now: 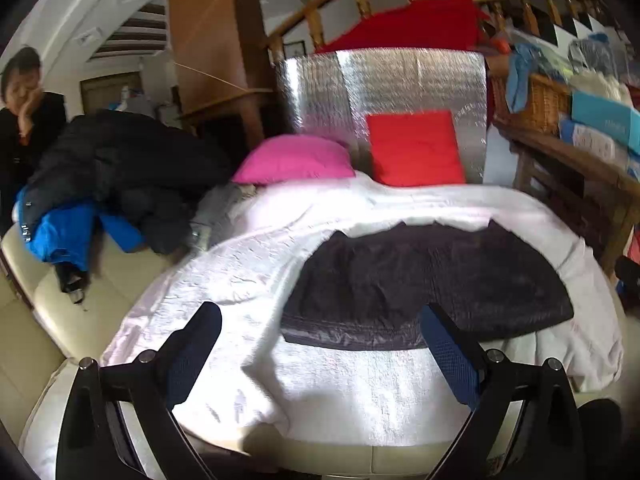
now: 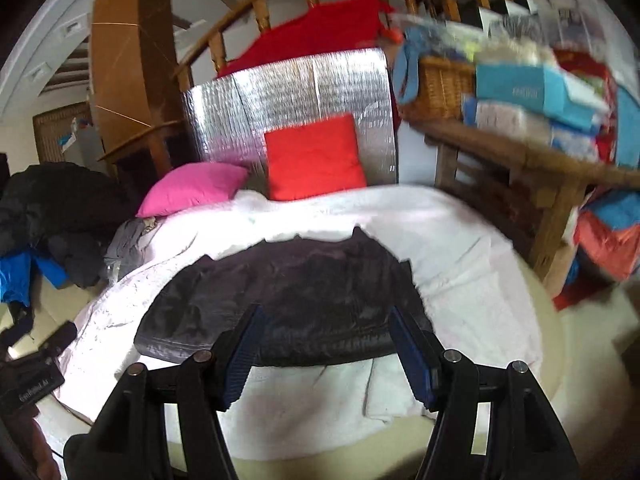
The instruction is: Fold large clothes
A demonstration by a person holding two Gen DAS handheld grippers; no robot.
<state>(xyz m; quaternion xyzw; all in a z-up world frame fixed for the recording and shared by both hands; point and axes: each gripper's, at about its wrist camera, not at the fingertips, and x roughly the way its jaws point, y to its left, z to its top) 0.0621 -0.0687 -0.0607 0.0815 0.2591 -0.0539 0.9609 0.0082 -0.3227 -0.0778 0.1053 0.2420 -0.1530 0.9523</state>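
garment: dark folded garment (image 1: 428,280) flat on white sheet (image 1: 224,264), mid-sofa
left gripper (image 1: 320,344): wide open, empty
right gripper (image 2: 326,340): open, empty

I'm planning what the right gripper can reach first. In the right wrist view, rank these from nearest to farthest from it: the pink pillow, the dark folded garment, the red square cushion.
1. Dark folded garment: flat on the white blanket, just beyond the right gripper and its open fingers.
2. Pink pillow: farther back, to the left.
3. Red square cushion: farthest, leaning on the silver foil panel.
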